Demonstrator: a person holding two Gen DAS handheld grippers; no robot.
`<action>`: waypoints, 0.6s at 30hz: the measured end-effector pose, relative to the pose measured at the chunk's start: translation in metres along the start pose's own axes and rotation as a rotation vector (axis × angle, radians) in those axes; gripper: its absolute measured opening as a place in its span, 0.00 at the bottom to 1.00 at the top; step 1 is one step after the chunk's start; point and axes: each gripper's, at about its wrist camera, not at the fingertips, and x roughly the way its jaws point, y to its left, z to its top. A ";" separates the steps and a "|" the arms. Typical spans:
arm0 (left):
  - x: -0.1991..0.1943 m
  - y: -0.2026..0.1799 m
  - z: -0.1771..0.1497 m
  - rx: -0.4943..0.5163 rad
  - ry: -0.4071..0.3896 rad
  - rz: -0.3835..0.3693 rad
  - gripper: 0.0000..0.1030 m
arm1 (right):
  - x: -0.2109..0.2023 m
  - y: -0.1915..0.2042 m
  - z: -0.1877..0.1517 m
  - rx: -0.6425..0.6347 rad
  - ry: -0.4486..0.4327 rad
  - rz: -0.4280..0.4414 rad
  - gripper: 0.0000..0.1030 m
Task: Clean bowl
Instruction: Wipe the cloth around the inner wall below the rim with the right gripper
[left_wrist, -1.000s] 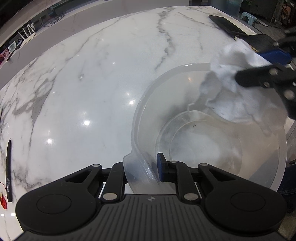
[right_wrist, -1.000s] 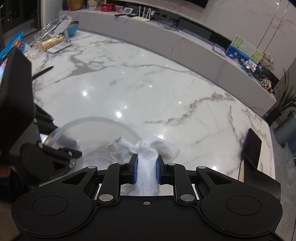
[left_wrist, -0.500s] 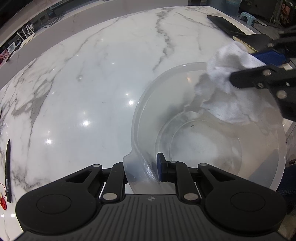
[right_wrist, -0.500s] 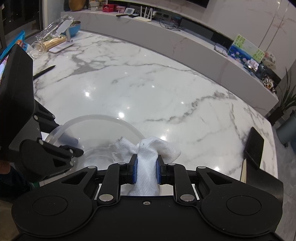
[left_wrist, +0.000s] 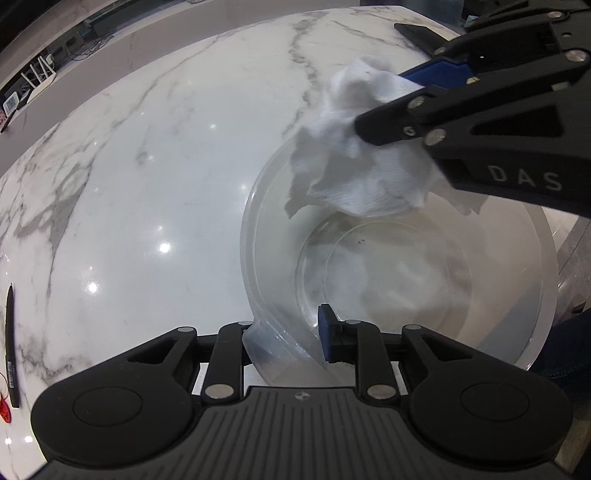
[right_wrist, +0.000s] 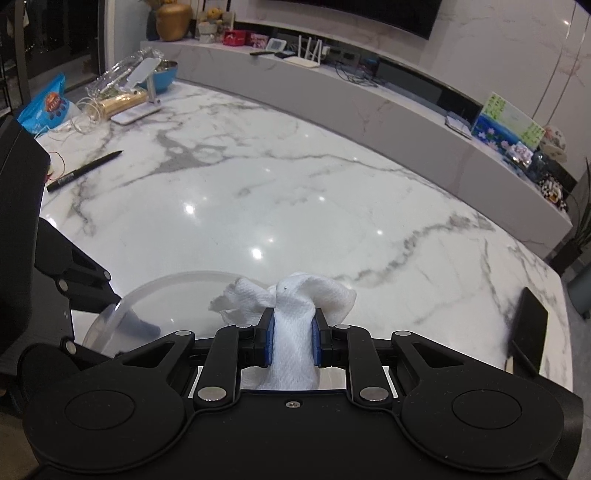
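Since a second ago the right tool (right_wrist: 291, 341) has lifted the white cloth (left_wrist: 362, 162) toward the far rim of the clear bowl (left_wrist: 402, 273); it pinches the cloth tight; left tool (left_wrist: 284, 341), jaws just loosened, straddles the near rim without clamping; bowl sits on the marble tabletop (left_wrist: 155, 177).

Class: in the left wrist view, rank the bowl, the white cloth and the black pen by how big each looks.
1. Bowl, largest.
2. White cloth.
3. Black pen, smallest; it lies at the distorted picture edge, so its true size is unsure.
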 end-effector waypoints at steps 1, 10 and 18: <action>-0.001 -0.002 -0.001 -0.003 -0.003 0.000 0.21 | 0.001 0.000 0.001 0.000 -0.004 0.005 0.17; -0.010 -0.020 -0.009 -0.016 -0.017 0.017 0.14 | 0.001 0.002 0.002 -0.004 0.008 -0.007 0.16; -0.026 -0.035 -0.019 -0.059 -0.036 0.031 0.10 | -0.003 0.001 -0.003 -0.003 0.029 -0.018 0.16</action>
